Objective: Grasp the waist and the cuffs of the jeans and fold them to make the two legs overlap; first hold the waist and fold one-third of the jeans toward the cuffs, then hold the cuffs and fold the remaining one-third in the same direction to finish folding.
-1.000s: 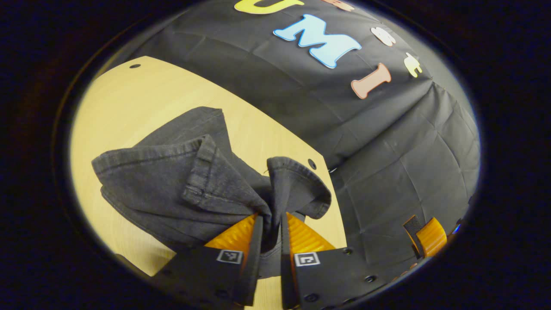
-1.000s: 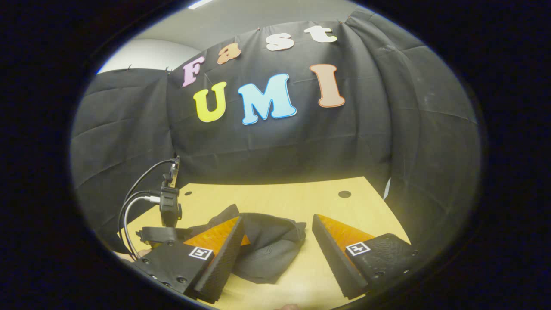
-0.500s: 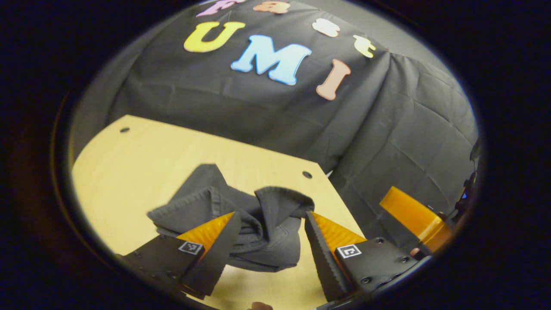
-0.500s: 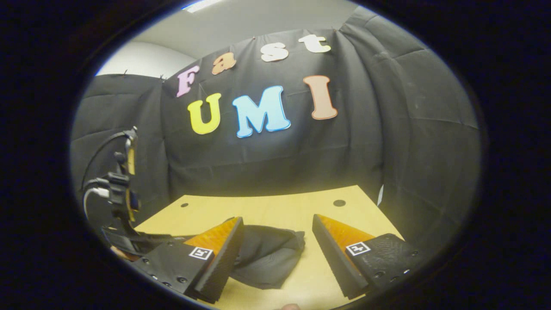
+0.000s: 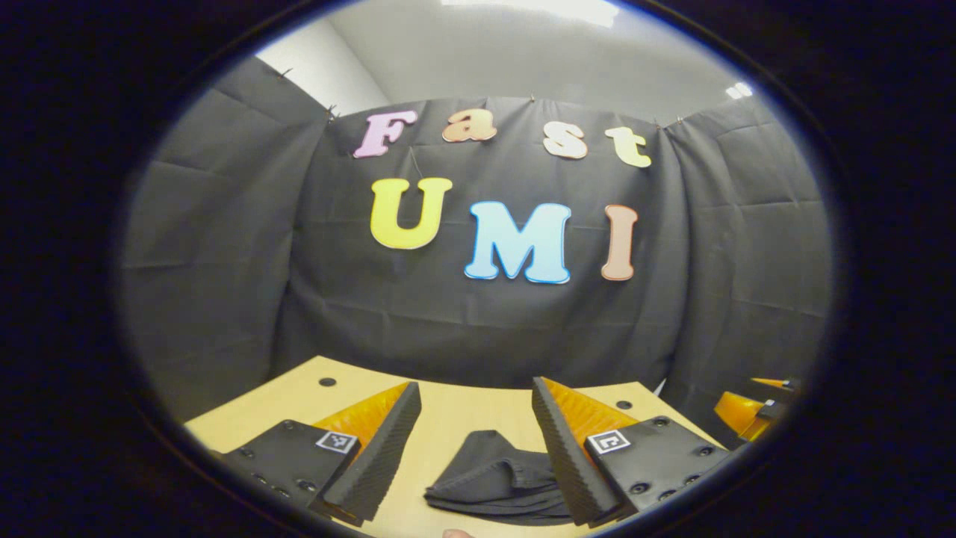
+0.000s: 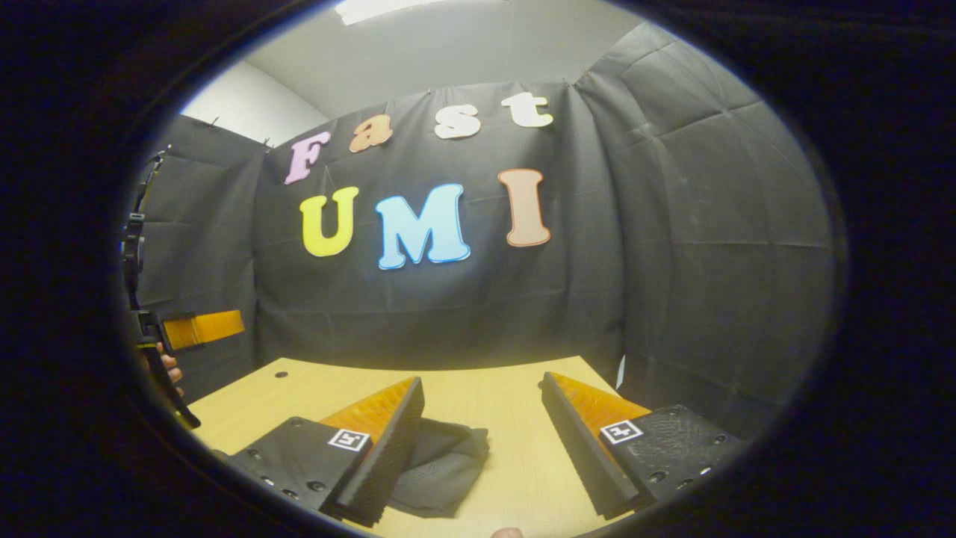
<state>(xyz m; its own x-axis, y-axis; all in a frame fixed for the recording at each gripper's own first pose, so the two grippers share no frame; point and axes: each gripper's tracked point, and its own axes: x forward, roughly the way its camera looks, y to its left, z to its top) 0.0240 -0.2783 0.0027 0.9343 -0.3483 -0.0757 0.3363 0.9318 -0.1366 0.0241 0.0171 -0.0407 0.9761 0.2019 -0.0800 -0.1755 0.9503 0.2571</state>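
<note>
Left gripper spread wide, nothing between fingers. Right gripper likewise wide, empty. Folded jeans lying on wooden table, bottom centre of left gripper view; bottom left-centre of right gripper view, beside left finger.

Black cloth wall backs a pale wooden table (ceiling light glowing above).

Light wood table w/ small round holes near far edge — dark jeans bunched on it.
</note>
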